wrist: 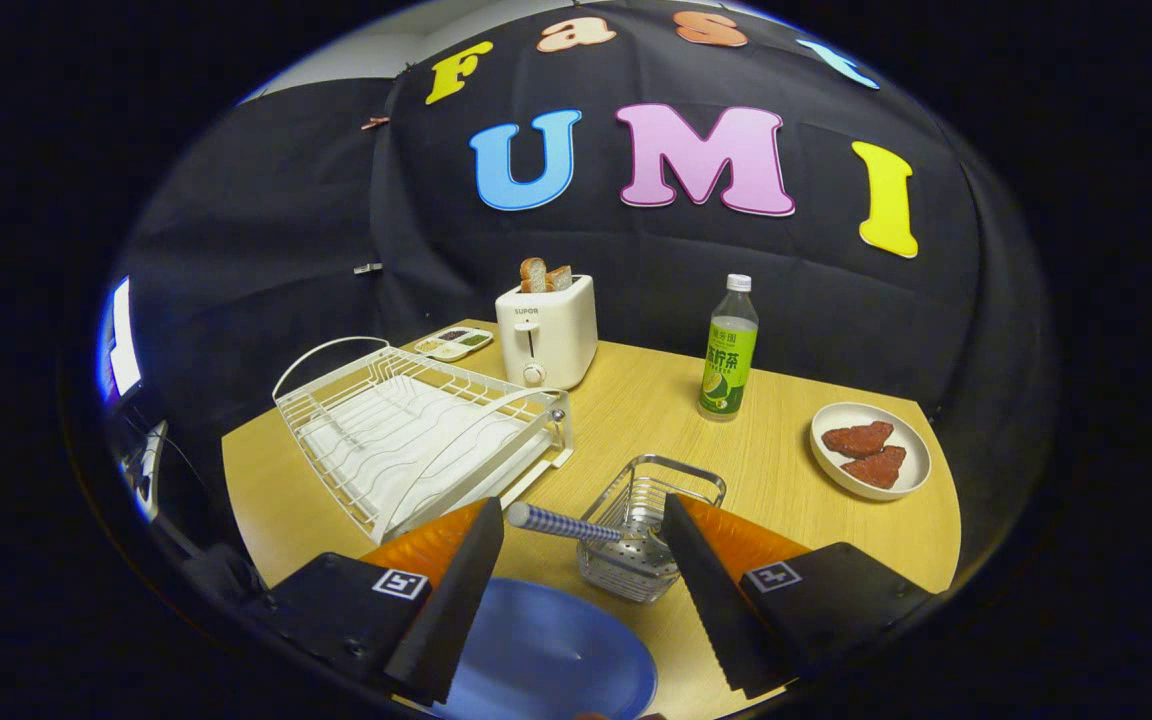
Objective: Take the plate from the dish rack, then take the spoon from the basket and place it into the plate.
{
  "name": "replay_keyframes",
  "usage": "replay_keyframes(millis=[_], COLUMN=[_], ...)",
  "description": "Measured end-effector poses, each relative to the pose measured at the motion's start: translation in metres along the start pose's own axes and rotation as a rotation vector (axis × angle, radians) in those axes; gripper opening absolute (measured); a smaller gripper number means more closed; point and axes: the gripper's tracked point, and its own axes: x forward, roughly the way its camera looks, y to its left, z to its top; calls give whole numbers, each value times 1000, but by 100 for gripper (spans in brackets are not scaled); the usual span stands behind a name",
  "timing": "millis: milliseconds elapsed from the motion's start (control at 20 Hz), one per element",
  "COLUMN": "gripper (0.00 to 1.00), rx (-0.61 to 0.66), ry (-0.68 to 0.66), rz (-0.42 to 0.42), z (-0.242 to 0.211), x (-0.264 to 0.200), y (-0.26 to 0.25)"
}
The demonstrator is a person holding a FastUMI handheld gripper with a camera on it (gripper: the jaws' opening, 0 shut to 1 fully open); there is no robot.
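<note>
The dish rack [416, 440] stands empty at the left of the table [656, 410]. The gripper [581, 530] has its fingers spread wide, holding nothing. A blue plate [556, 660] lies on the table between them. The spoon [561, 524] leans in the basket [648, 530] just ahead, its handle pointing toward the left finger.

My gripper [581, 575] hangs with its fingers spread wide, the spoon [576, 527] handle lying free between them. The basket [648, 530] sits just ahead, the dish rack [416, 430] crowds its left, and bare table [756, 470] lies to its right.
</note>
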Motion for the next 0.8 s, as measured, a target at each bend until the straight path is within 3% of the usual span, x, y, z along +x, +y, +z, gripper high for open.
replay_keyframes(millis=[250,350,650,700,800], gripper=[98,92,58,39,36], rx=[-71,-90,-130,-139,-158], ry=[-17,-24,-77,-75,-60], rz=[-1,-5,-24,-26,-38], z=[-2,-2,14,13,13], x=[28,35,48,48,50], y=[3,2,7,9,8])
